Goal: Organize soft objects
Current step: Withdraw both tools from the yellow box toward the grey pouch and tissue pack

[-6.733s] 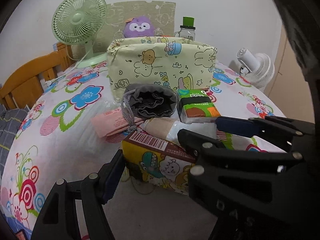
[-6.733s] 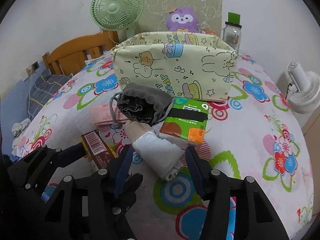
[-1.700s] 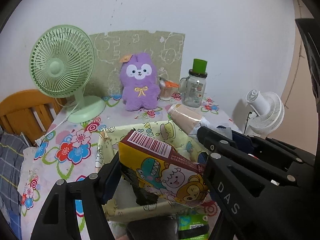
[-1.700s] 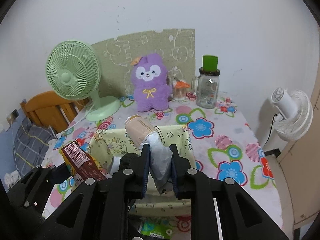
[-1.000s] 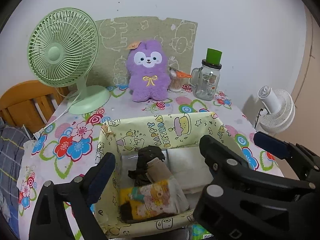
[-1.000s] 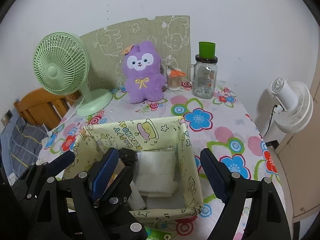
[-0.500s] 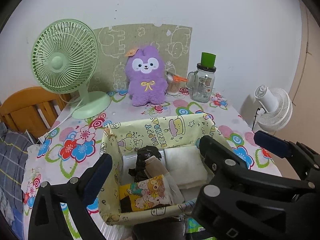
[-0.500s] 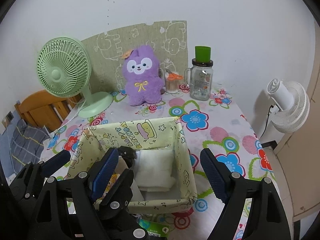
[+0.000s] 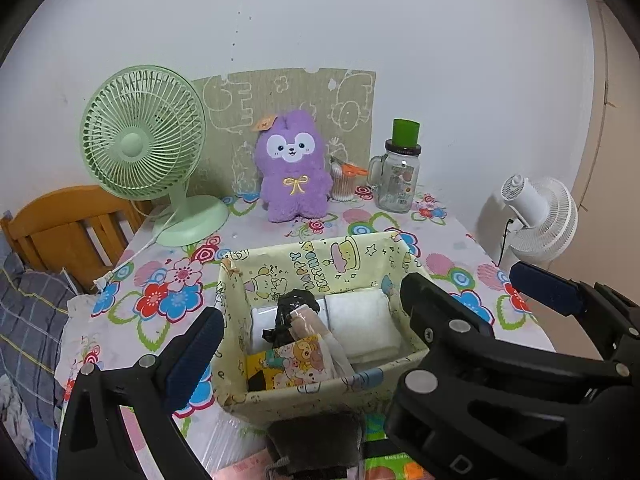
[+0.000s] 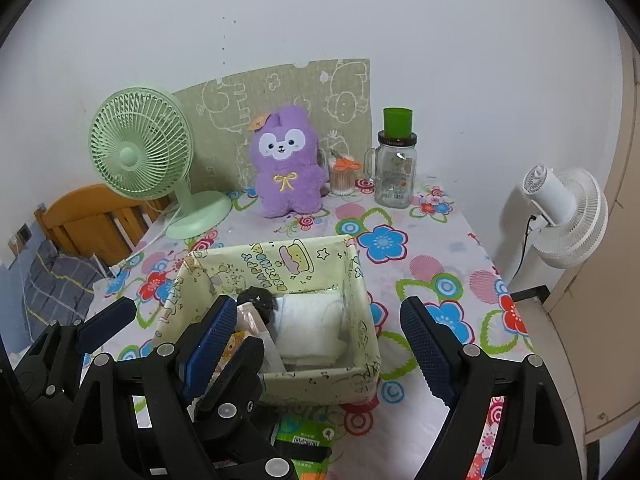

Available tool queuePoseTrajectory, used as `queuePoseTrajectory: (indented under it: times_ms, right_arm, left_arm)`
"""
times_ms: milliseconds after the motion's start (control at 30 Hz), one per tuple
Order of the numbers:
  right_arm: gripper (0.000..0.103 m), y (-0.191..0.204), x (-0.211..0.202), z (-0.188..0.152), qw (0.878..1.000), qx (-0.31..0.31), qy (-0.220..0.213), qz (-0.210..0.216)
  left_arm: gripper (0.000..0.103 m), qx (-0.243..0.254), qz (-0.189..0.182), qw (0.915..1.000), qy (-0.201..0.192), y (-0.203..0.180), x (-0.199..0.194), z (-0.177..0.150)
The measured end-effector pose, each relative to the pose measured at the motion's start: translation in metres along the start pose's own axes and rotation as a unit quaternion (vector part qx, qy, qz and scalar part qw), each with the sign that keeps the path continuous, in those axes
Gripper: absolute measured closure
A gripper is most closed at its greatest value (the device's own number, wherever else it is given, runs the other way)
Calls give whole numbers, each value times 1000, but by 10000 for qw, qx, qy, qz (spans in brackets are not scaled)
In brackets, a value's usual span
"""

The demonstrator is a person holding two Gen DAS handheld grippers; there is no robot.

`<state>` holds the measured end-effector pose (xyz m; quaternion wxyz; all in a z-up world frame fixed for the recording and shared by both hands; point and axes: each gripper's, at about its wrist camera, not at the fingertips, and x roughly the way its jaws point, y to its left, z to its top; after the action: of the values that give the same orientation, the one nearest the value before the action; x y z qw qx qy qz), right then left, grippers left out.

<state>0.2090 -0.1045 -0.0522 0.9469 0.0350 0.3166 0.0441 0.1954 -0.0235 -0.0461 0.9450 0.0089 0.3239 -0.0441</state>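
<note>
Both claws hung spread wide and empty above the pale yellow cartoon-print fabric bin (image 9: 320,394), the left claw (image 9: 304,316) and right claw (image 10: 316,320) free to fetch more. Inside lay a yellow cartoon-print tissue pack (image 9: 290,364) beside folded white cloths (image 10: 308,328). A grey drawstring pouch (image 9: 316,440) waited on the flowered worktop (image 10: 432,272) just before the bin.

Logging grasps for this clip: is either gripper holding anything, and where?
Nothing is held. The left gripper and right gripper are both open above the fabric storage box.
</note>
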Motion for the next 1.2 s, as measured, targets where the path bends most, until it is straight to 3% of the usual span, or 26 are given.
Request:
queuePoseTrajectory:
  times_ms: [767,933,1200]
  right_arm:
    - [16,-4,-56,-17,9997,10,-213,78]
    - [9,-4,-66,-22,9996,-13,-262,42]
    - [7,-2,-84,-28,9992,-100,-382,11]
  left_arm:
    - [0,119,2,9997,-198,-18,-52,-14]
    - [0,145,-24,9996,-227,-21,-62,-20]
    - [0,114,-94,9995,-275,-23,-76,-26]
